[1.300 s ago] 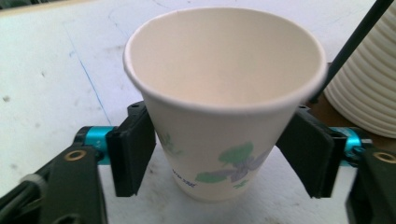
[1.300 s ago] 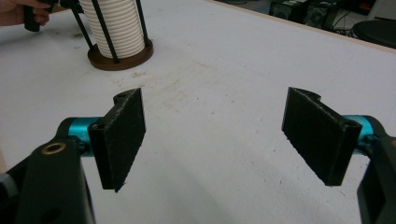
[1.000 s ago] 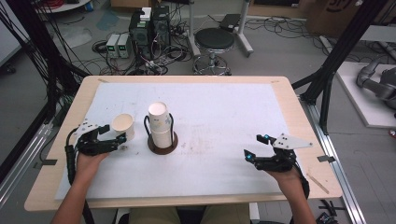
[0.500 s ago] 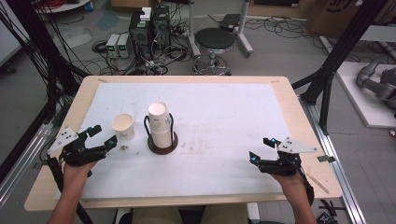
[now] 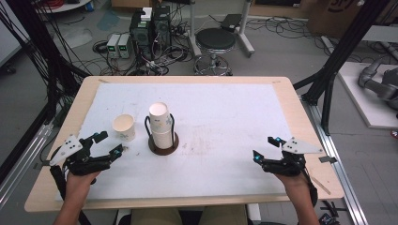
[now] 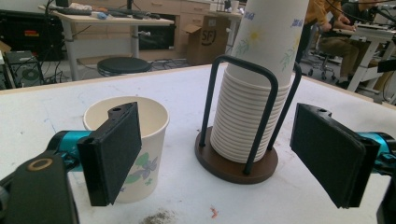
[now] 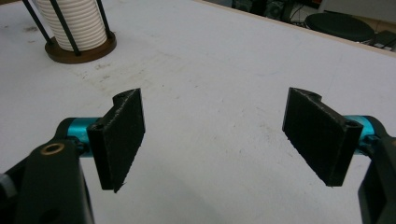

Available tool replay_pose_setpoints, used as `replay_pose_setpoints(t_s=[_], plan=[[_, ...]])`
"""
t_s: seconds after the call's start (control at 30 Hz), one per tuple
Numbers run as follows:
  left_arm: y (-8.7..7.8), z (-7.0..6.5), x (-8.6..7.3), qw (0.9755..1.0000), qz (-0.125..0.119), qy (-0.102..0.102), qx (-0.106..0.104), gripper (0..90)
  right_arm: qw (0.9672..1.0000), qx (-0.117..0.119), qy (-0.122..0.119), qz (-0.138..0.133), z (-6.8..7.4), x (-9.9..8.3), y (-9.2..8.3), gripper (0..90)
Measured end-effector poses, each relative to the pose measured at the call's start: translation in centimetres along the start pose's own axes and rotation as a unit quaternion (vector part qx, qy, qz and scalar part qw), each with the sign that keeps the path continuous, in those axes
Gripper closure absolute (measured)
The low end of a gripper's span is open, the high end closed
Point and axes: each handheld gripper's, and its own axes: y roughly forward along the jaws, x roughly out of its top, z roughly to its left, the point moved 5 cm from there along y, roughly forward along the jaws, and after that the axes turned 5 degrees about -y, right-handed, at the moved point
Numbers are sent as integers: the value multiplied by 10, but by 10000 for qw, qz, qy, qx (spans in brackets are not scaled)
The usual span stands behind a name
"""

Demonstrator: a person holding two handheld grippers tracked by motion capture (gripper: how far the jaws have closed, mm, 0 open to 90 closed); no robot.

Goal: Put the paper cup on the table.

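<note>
The left gripper [image 5: 105, 144] has drawn back to 7 o'clock of the single paper cup [image 5: 124, 127], jaws spread and empty; the cup stands released beside the cup stack [image 5: 160, 125]. The right gripper [image 5: 266, 147] waits, jaws spread.

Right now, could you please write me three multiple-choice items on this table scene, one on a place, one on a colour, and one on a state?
1. Where does the single paper cup stand relative to the cup holder in the high view?
A. to its left
B. to its right
C. inside it

2. What colour is the holder's round base?
A. white
B. brown
C. blue

3. How are the left tongs?
A. shut on the cup
B. shut on nothing
C. open

Answers: 1 A, the cup sits left of the holder, apart from it. 2 B, the disc under the stacked cups is brown. 3 C, both pads stand wide apart, holding nothing.
</note>
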Motion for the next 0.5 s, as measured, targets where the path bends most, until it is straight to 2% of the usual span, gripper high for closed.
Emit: replay_pose_setpoints(t_s=[0.5], plan=[[-1, 0, -2, 10000, 30, 15, 21, 166, 10000, -20, -7, -29, 2, 2, 2, 215]])
